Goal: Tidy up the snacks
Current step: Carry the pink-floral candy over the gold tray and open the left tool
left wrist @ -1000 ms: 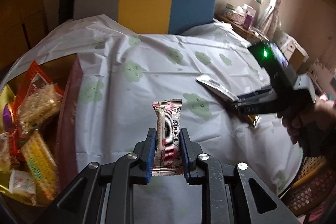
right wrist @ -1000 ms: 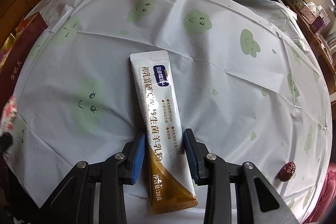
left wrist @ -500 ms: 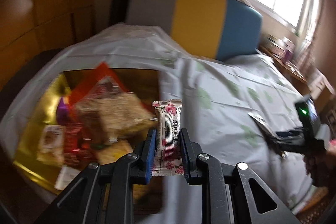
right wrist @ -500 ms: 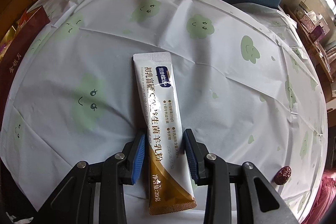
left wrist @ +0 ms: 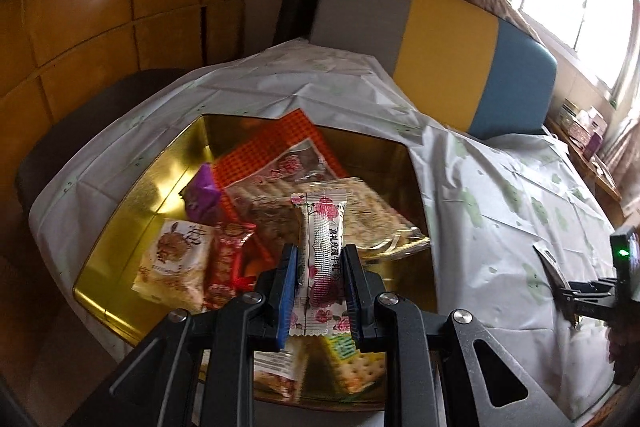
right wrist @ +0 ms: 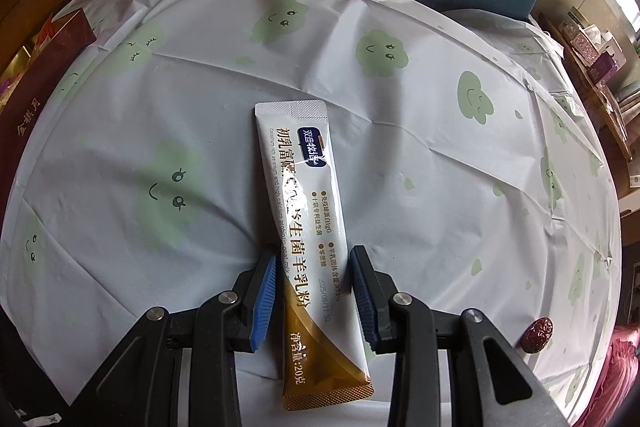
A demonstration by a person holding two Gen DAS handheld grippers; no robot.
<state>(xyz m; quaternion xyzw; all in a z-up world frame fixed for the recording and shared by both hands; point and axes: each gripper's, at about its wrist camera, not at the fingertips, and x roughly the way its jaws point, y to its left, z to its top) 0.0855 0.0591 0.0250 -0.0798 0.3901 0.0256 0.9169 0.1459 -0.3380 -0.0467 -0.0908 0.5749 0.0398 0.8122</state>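
Snacks (left wrist: 280,203) fill the gold tray (left wrist: 132,227); left gripper (left wrist: 320,291) clamps a rose-printed bar (left wrist: 322,259) above it for deposit. Right gripper (right wrist: 314,301) grips a powder sachet (right wrist: 308,195) over the tablecloth (right wrist: 420,167), apparently awaiting its turn.

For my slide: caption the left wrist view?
Left gripper holds a rose-print snack bar above the gold snack tin.

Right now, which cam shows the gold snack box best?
Left wrist view: the gold snack box fills the frame, open, its packets visible. The right wrist view catches only its dark red outer wall at the left edge; the contents are barely visible there.
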